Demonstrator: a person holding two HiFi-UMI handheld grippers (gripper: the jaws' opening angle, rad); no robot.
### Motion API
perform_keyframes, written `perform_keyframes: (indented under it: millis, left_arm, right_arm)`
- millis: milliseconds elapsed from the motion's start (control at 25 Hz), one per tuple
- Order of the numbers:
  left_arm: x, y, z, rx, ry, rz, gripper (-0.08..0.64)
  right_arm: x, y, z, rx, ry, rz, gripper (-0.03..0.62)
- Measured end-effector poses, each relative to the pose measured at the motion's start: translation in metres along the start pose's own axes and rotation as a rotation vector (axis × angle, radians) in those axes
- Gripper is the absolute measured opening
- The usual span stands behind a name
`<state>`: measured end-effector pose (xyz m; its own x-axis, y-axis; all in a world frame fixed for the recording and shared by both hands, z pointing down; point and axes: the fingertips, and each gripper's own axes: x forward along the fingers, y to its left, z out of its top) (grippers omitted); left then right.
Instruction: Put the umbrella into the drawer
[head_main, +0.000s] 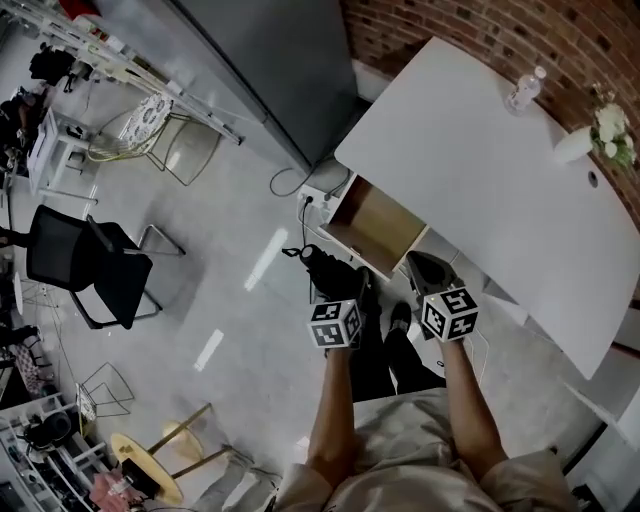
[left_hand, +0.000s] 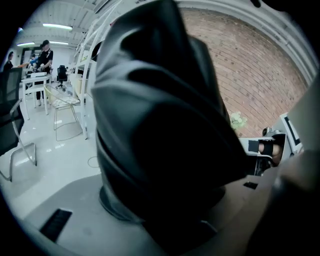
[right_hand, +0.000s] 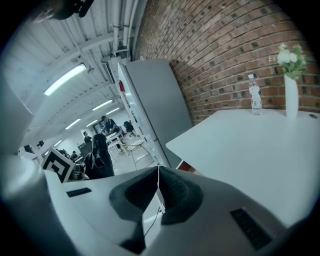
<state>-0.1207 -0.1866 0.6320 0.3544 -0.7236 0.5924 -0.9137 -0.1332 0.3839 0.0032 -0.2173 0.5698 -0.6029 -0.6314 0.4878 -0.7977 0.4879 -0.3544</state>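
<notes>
Black umbrella (left_hand: 160, 125) sits clamped in your left tongs (head_main: 342, 290); right tongs (right_hand: 158, 187) are closed, empty. Lower it lengthwise into the open drawer (head_main: 378, 222), clearing the tabletop (head_main: 480, 170) edge.

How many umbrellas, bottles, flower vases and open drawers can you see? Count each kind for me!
Umbrella: 1
Bottle: 1
Flower vase: 1
Open drawer: 1
Total: 4
</notes>
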Motion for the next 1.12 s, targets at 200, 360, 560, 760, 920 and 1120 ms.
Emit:
perform_keyframes:
  millis: [200, 360, 560, 760, 920, 1120]
  left_arm:
    - [0.054, 0.016, -0.026, -0.004, 0.104, -0.05, 0.233]
    - [0.092, 0.03, -0.047, -0.012, 0.171, -0.101, 0.233]
    - [0.143, 0.041, -0.067, -0.036, 0.247, -0.157, 0.233]
    - [0.193, 0.042, -0.085, -0.062, 0.312, -0.201, 0.233]
    - [0.234, 0.048, -0.089, -0.1, 0.332, -0.22, 0.233]
    - [0.265, 0.053, -0.075, -0.137, 0.298, -0.218, 0.233]
  right_arm:
    - [0.027, -0.02, -0.024, 0.024, 0.046, -0.061, 0.069]
    - [0.041, -0.026, -0.052, 0.048, 0.121, -0.082, 0.069]
    - [0.058, -0.028, -0.074, 0.09, 0.144, -0.127, 0.069]
    - [0.07, -0.027, -0.093, 0.147, 0.159, -0.17, 0.069]
    - [0.073, -0.033, -0.106, 0.162, 0.179, -0.19, 0.069]
    - [0.066, -0.046, -0.121, 0.196, 0.194, -0.233, 0.069]
